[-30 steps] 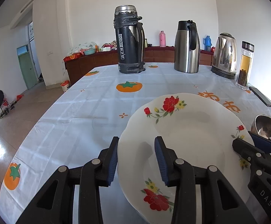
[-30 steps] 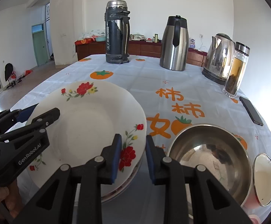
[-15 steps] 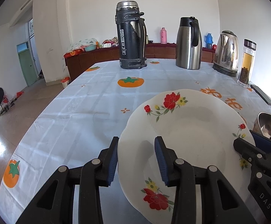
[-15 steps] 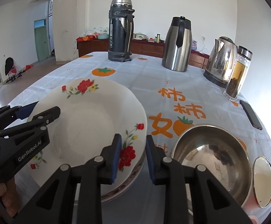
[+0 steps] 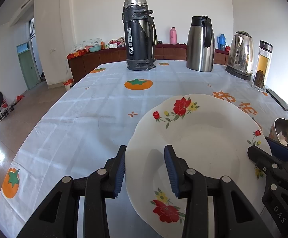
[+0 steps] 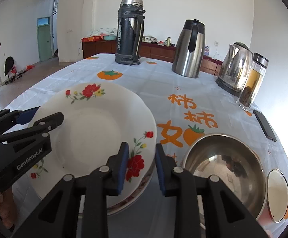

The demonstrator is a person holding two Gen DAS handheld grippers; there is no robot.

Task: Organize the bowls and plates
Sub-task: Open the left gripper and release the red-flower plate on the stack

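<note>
A white plate with red flowers (image 5: 203, 148) (image 6: 96, 134) is held between both grippers, just over the rim of another plate (image 6: 144, 184) below it. My left gripper (image 5: 144, 152) (image 6: 44, 115) is shut across the plate's left rim, one pad outside the edge and one inside. Across the right rim my right gripper (image 6: 141, 146) (image 5: 260, 145) is shut the same way. A steel bowl (image 6: 223, 164) (image 5: 284, 130) sits to the right of the plates. Beside the steel bowl stands a small bowl (image 6: 278, 194) with an orange print.
At the back of the table stand a black thermos (image 5: 139, 35), a steel jug (image 5: 201, 43), a kettle (image 5: 242, 53) and a tea bottle (image 5: 262, 65). A phone (image 5: 278, 100) lies at the right. The tablecloth's edge (image 5: 30, 138) drops off on the left.
</note>
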